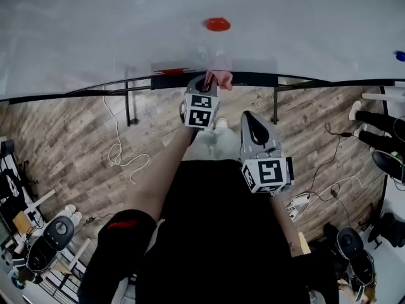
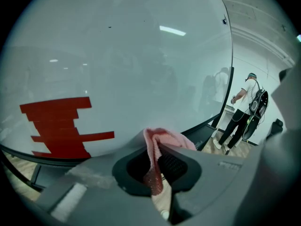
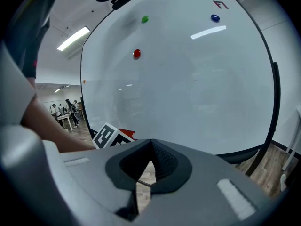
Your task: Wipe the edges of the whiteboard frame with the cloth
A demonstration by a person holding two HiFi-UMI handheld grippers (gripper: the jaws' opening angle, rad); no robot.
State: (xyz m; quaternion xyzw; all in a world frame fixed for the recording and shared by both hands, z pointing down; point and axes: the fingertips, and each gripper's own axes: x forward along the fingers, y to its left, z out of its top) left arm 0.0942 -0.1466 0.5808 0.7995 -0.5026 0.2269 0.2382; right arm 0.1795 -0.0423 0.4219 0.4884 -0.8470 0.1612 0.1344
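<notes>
A wood-plank floor (image 1: 76, 144) runs under a large whiteboard (image 1: 126, 37), whose black frame (image 1: 253, 79) curves across the head view.

The left gripper (image 2: 157, 160) has its fingers clamped on the one pink cloth (image 2: 157, 145). The cloth folds up over the fingertips, and a strip of it hangs down between them. In the head view the cloth sits right at the bottom edge of the frame, with the gripper's marker cube (image 1: 201, 109) just below it. The right gripper (image 3: 149, 147) hangs nearer the person's body. Its fingers are closed tip to tip with nothing between them, and only floor shows through the gap lower down.

Only the left gripper view shows the red tape strips (image 2: 61, 126) close up, stuck low on the board to the left of the cloth. It also takes in one person (image 2: 242, 109) standing well off past the board's right edge. In the head view the tape is just a small red sliver.

The right gripper view counts three magnets high on the board: a green magnet (image 3: 145, 19), a red magnet (image 3: 137, 53) and a blue magnet (image 3: 215, 18). The head view catches two, the red and the blue, with the blue at its far right edge. The right gripper view also picks up a few people (image 3: 68, 108) far off at the left.

One white cable (image 1: 120, 151) loops on the floor below the frame.
</notes>
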